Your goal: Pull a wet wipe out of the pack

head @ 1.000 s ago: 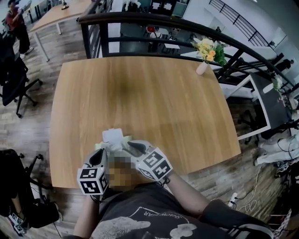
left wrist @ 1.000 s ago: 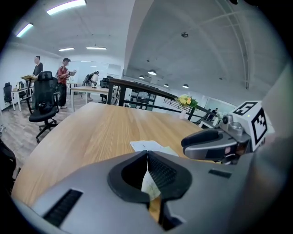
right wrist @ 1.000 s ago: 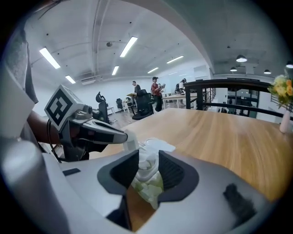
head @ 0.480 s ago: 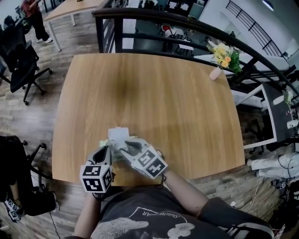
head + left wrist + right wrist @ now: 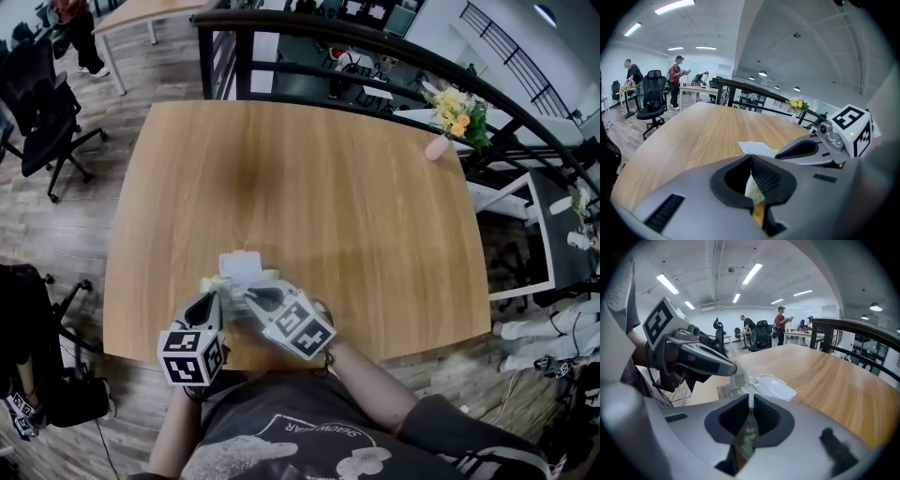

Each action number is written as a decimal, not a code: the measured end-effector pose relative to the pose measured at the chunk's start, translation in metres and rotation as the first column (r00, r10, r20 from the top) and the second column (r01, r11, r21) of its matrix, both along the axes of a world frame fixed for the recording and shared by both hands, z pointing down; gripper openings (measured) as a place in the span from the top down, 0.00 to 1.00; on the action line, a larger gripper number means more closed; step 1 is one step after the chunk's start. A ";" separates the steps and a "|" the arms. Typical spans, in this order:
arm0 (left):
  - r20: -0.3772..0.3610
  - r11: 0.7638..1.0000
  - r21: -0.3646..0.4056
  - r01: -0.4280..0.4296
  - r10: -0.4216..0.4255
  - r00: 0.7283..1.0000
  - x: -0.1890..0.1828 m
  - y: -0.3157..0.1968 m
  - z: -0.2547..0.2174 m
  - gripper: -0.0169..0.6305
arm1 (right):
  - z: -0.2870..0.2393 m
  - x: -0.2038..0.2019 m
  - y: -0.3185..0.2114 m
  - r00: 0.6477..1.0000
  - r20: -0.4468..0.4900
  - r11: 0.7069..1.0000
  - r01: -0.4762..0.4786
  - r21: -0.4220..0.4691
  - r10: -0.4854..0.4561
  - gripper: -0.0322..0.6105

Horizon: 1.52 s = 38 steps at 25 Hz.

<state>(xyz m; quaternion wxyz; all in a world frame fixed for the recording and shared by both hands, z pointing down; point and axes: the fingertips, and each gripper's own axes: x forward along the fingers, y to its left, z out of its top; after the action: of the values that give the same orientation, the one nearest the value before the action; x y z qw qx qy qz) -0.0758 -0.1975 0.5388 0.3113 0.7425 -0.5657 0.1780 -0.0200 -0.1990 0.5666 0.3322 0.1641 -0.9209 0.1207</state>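
Observation:
The wet wipe pack (image 5: 240, 275) lies near the table's front edge, pale green with its white lid (image 5: 239, 264) flipped open. My left gripper (image 5: 213, 294) is shut on the pack's near left edge; a pale strip of the pack (image 5: 753, 186) shows between its pads. My right gripper (image 5: 247, 293) reaches in from the right to the pack's top. Its jaws are closing, and a thin translucent wipe (image 5: 749, 419) is pinched between them. The open lid (image 5: 776, 386) sits just beyond the right gripper (image 5: 751, 401), with the left gripper (image 5: 733, 368) close beside it.
The wooden table (image 5: 309, 178) stretches away beyond the pack. A vase of flowers (image 5: 448, 116) stands past its far right corner, behind a black railing (image 5: 375, 45). An office chair (image 5: 42, 117) stands at the left, and people stand far off in the room.
My right gripper has shifted left and slightly down onto the pack's top, right beside the left one. The left gripper has kept its hold in place.

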 end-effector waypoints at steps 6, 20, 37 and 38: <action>-0.003 1.000 -0.001 -0.010 0.010 1.000 -0.001 0.002 -0.001 0.95 | -0.002 0.002 0.002 1.000 -0.011 1.000 -0.025 0.019 0.025 0.89; -0.012 0.999 -0.015 -0.029 0.028 1.000 -0.005 0.002 0.001 0.95 | -0.007 0.020 -0.002 0.996 -0.010 0.996 -0.083 0.027 0.083 0.90; -0.007 0.999 -0.027 -0.026 0.026 1.000 -0.004 0.002 0.005 0.95 | -0.005 0.050 -0.011 0.987 -0.013 0.986 -0.162 0.027 0.162 0.90; -0.006 0.999 -0.028 -0.026 0.026 1.000 -0.004 0.002 0.006 0.95 | -0.005 0.050 -0.011 0.986 -0.010 0.986 -0.164 0.027 0.164 0.90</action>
<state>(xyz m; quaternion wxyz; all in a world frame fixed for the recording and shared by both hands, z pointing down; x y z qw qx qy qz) -0.0796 -0.1956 0.5443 0.3209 0.7459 -0.5526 0.1879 0.0299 -0.2100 0.5612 0.3247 0.2445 -0.9037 0.1345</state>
